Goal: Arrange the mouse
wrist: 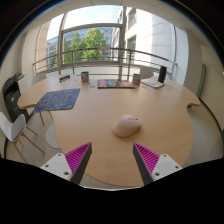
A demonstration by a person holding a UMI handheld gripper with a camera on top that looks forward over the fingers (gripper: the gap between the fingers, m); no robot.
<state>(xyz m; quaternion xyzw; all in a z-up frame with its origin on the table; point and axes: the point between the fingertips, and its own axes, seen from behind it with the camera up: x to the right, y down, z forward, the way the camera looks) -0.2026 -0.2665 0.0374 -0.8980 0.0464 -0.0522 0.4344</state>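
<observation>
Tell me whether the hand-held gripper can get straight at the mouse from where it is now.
Probably yes. The mouse lies alone on bare table just ahead of the hand-held gripper, whose fingers stand open. Nothing sits between them; the mouse mat lies well off to one side.

My gripper (112, 160) held open over the round wooden table (90, 125), pink pads (78, 157) apart, white mouse (127, 126) just ahead of my fingers, blue mat (57, 99) toward the table's far left edge, windows beyond.
</observation>
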